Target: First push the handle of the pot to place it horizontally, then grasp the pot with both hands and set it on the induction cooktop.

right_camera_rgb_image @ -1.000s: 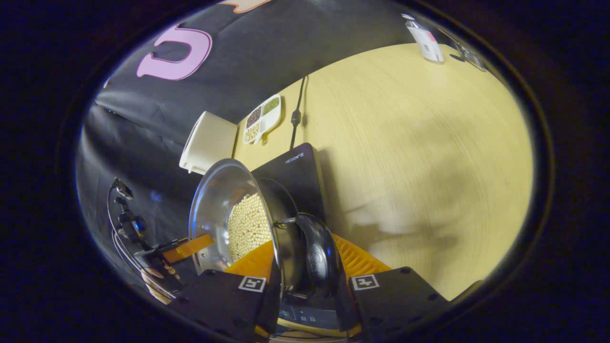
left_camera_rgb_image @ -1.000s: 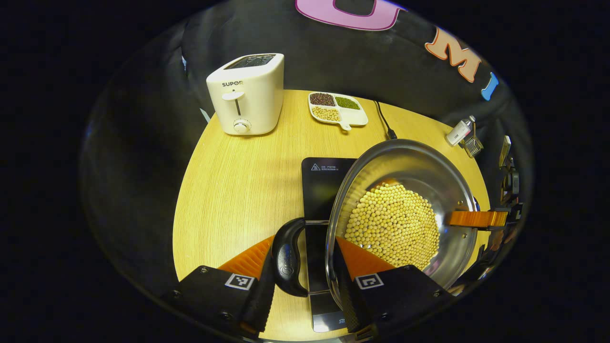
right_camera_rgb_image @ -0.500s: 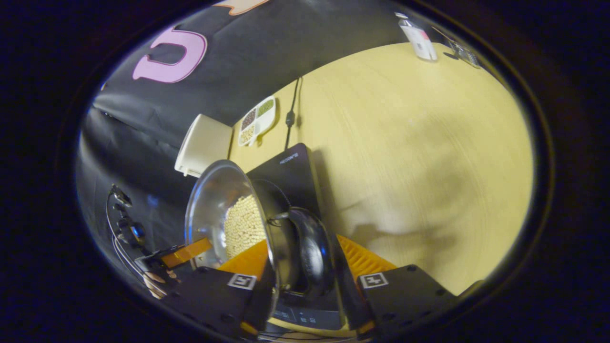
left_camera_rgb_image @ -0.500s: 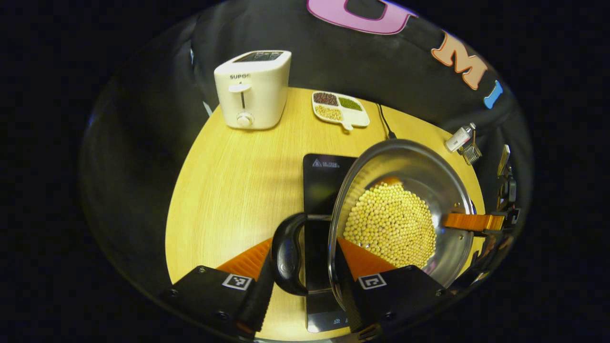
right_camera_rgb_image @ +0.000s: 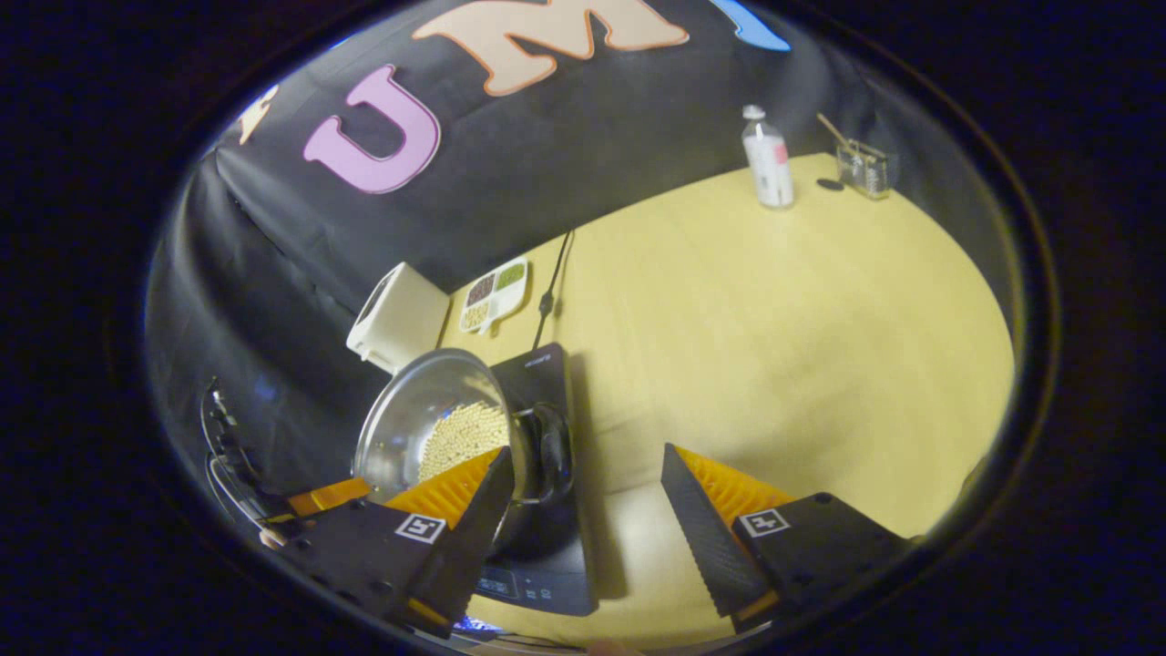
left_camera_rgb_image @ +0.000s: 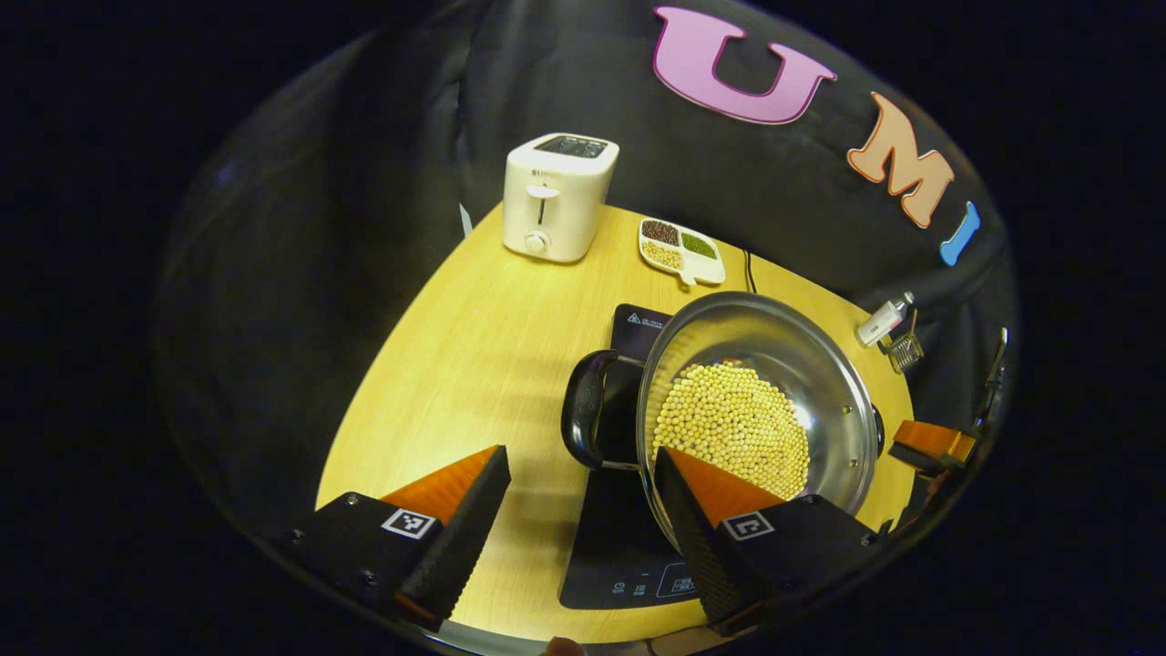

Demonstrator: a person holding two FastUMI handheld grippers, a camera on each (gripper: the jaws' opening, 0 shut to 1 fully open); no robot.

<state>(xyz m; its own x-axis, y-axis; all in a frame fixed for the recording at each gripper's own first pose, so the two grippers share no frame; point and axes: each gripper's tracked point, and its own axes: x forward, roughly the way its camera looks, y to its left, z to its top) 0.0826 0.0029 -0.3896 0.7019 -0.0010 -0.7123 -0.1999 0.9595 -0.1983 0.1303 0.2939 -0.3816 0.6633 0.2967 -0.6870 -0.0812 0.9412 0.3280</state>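
Pot (left_camera_rgb_image: 756,401) of beans sitting on the cooktop (left_camera_rgb_image: 629,547) mid frame, my left hand-held gripper (left_camera_rgb_image: 583,510) wide open, my right hand-held gripper (right_camera_rgb_image: 583,510) wide open too

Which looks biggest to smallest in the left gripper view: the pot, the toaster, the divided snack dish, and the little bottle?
1. pot
2. toaster
3. divided snack dish
4. bottle

The pot sits nearest the camera, so its lead is partly nearness.

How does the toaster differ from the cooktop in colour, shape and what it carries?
The toaster is white, the cooktop black. The toaster stands tall like a box; the cooktop lies flat. The cooktop carries the pot of beans; nothing sits on the toaster. Both rest on the table.
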